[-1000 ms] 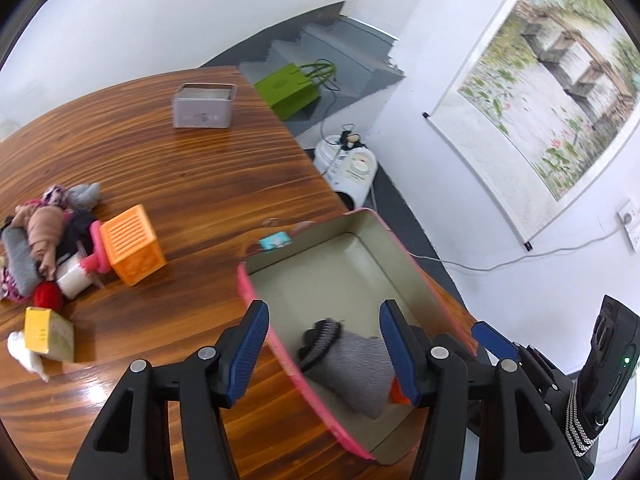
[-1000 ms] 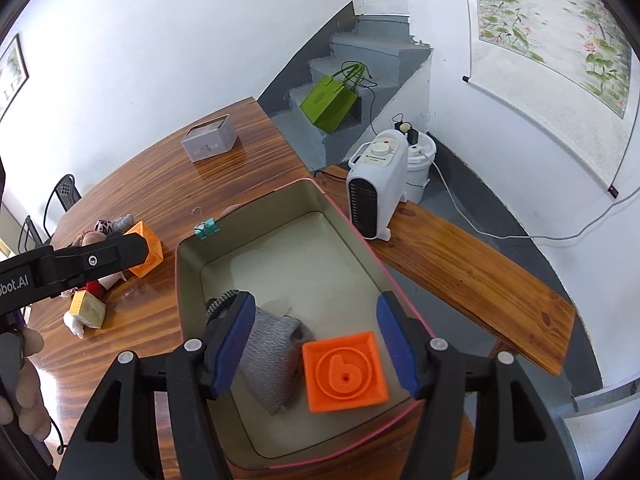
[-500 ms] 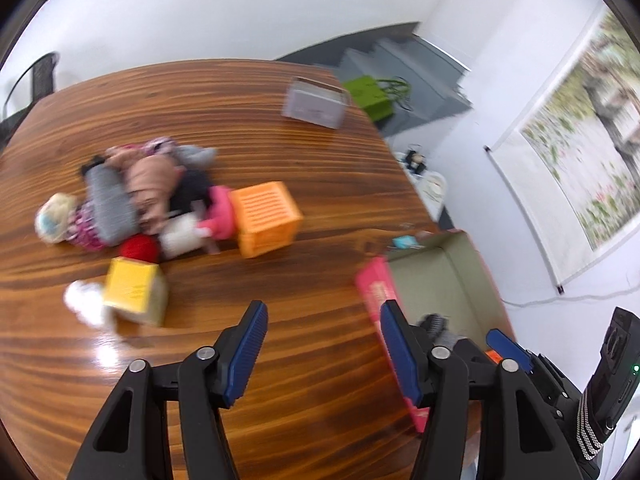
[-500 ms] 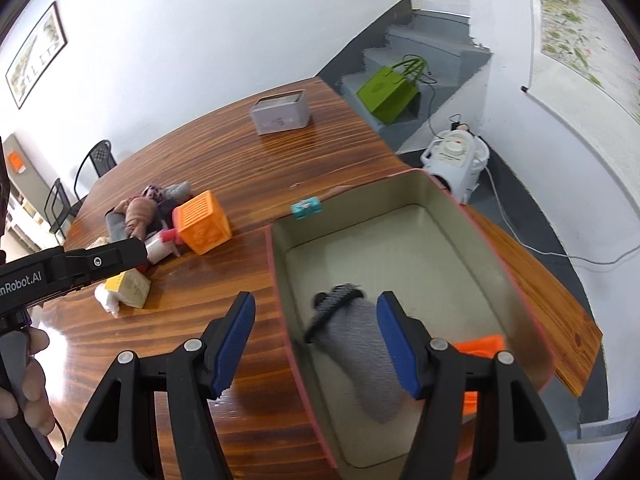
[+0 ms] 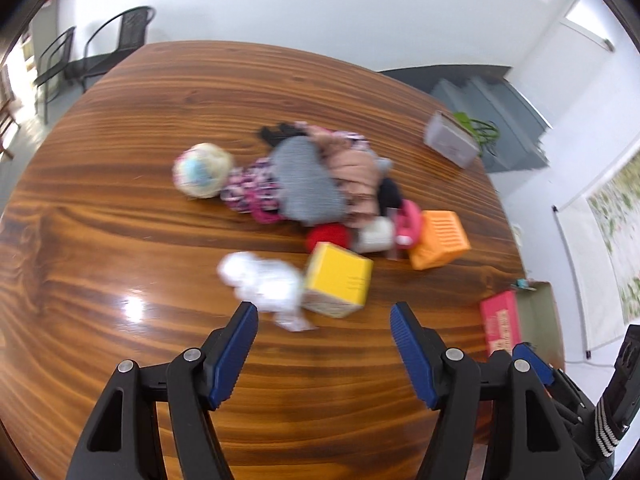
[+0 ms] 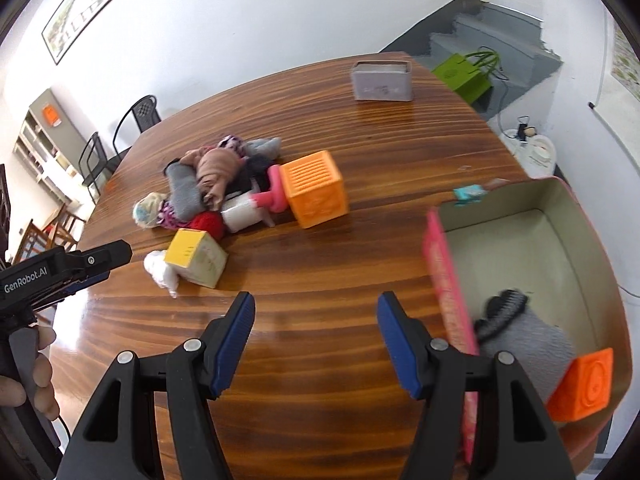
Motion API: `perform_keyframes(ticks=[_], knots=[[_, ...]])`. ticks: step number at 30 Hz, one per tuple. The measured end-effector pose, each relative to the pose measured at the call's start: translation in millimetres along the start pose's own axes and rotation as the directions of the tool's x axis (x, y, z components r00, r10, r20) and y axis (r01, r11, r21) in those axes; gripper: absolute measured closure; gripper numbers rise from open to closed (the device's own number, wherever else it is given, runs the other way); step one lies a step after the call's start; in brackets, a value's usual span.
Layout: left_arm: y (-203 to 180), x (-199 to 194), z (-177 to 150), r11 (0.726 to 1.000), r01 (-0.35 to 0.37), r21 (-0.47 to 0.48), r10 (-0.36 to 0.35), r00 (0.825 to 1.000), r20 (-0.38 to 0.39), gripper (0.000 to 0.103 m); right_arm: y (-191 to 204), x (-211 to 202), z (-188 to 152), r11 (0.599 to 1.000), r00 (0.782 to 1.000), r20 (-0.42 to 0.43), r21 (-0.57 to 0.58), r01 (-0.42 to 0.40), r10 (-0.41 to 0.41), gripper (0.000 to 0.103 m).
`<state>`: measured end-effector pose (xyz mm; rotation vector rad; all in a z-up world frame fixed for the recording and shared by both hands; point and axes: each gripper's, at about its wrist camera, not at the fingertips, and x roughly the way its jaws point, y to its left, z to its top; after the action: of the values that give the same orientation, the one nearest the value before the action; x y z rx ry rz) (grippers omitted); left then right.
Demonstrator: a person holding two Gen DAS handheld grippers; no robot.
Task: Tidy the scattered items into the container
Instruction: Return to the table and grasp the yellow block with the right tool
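A pink-sided box [image 6: 444,276] with a grey sock [image 6: 528,344] and an orange cube [image 6: 582,386] inside stands at the table's right end. Left of it lies a pile: yellow cube [image 5: 338,274] [image 6: 194,258], white cloth [image 5: 260,280], larger orange cube [image 5: 438,238] [image 6: 316,188], rolled socks [image 5: 308,180], red ball [image 5: 326,236]. My left gripper [image 5: 322,328] hovers just in front of the yellow cube, jaws opening, nothing between them. My right gripper [image 6: 314,322] is open over bare wood between pile and box, empty.
A grey tin [image 6: 382,80] stands at the far table edge, with a green bag [image 6: 466,72] on the floor behind it. A small teal clip [image 6: 468,192] lies by the box's far corner. Chairs [image 5: 104,48] stand beyond the table's left end.
Both grippers swung left, away from the box toward the pile. The left jaws stand wider than before. The sock and orange cube stay in the box.
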<state>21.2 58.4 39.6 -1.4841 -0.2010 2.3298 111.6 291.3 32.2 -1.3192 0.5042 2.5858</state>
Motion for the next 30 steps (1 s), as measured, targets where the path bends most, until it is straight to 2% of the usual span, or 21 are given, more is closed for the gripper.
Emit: perform_keyframes(ticks=[9, 15, 24, 30], knots=[[60.0, -0.8, 0.4, 0.997, -0.045, -0.069, 0.044, 0.999, -0.018, 0.033, 64.2, 39.1, 16.9, 0.996, 0.996, -0.049, -0.044, -0.072, 0.069, 0.035], [85.3, 4.4, 0.9, 0.995, -0.052, -0.088, 0.049, 0.998, -0.04, 0.033, 99.2, 59.9, 29.3, 0.995, 0.995, -0.05, -0.05, -0.092, 0.09, 0.028], [102.6, 12.7, 5.8, 0.995, -0.042, -0.089, 0.036, 0.997, -0.066, 0.033, 127.1, 105.2, 36.8, 0.998, 0.996, -0.088, -0.052, -0.027, 0.023, 0.028], [99.1, 22.6, 10.1, 0.997, -0.022, -0.069, 0.016, 0.996, -0.085, 0.033, 123.9, 128.8, 34.8, 0.998, 0.991, -0.125, -0.059, 0.031, -0.039, 0.028]])
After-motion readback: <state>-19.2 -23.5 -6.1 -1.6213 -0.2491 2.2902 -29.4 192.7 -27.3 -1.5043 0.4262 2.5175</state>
